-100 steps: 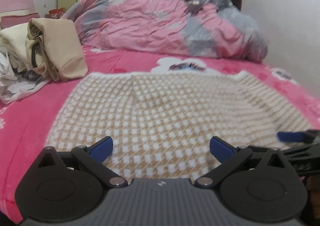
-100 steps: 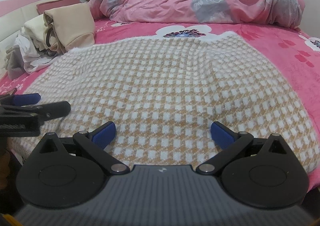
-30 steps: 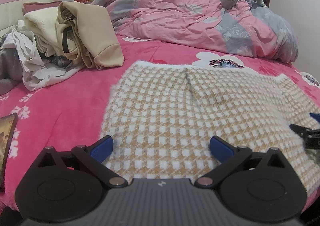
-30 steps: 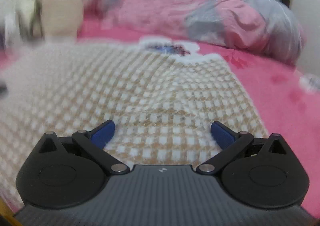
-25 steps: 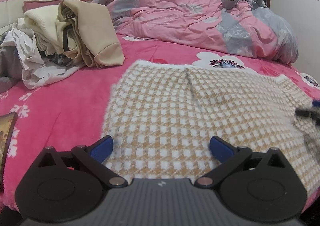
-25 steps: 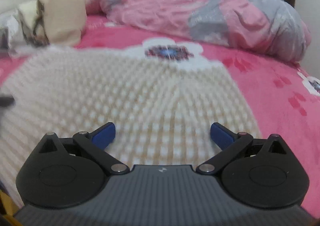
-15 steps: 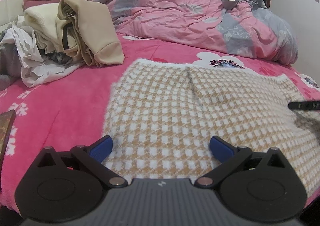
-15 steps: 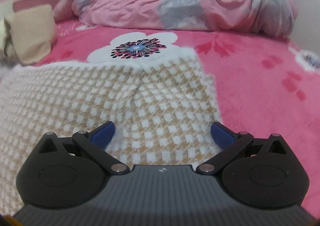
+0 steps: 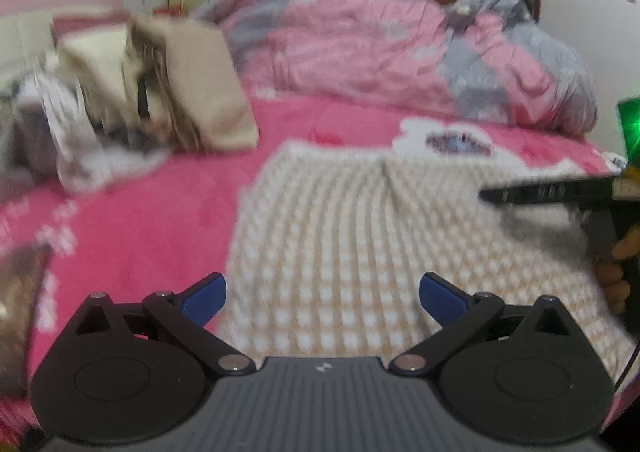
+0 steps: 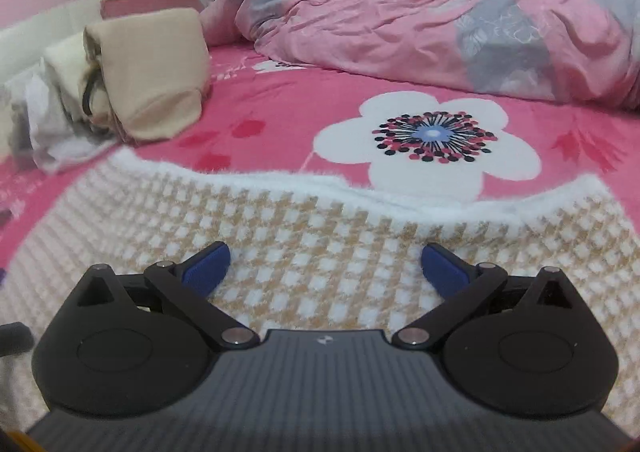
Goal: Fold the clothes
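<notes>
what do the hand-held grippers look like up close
Both match: the left hand-held gripper and right hand-held gripper have a dark grey ribbed body with a small pale logo, two round black discs, black linkage arms with silver pivot pins, and blue fingertip pads.

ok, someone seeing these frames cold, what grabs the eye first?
Probably the fuzzy tan-and-white checked garment spread flat on the hot-pink floral bedsheet, filling the foreground under both sets of open jaws. Behind it, a rumpled pink-and-grey duvet is heaped along the far side of the bed. A pile of beige and cream clothes sits at the far left.
</notes>
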The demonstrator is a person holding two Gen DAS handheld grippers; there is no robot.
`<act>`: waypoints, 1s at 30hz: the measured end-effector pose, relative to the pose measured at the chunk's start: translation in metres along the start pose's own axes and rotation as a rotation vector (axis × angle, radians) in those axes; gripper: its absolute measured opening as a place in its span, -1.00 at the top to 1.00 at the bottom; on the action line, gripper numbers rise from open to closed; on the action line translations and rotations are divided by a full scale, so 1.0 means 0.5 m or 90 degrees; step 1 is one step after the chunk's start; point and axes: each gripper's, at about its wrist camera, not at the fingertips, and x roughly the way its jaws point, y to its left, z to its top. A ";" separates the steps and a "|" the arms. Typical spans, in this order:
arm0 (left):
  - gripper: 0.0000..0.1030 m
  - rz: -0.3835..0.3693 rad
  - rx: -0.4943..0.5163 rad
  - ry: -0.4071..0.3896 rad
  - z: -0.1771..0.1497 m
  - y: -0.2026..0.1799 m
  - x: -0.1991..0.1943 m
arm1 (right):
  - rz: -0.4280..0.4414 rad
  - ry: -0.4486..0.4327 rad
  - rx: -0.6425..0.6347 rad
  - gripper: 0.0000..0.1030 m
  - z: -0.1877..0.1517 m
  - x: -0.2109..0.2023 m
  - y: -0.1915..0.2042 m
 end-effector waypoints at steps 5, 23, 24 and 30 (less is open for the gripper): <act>-1.00 -0.027 -0.009 0.003 0.048 0.004 0.046 | -0.003 -0.009 -0.008 -0.98 -0.011 -0.002 0.002; -1.00 -0.025 -0.077 0.072 0.091 0.026 0.159 | 0.007 -0.025 0.000 -0.98 -0.030 -0.018 0.004; -1.00 -0.030 -0.069 0.053 0.095 0.025 0.138 | 0.007 -0.026 0.000 -0.98 -0.031 -0.018 0.004; -1.00 -0.041 0.026 0.012 0.071 -0.031 0.041 | 0.009 -0.027 0.000 -0.98 -0.031 -0.018 0.002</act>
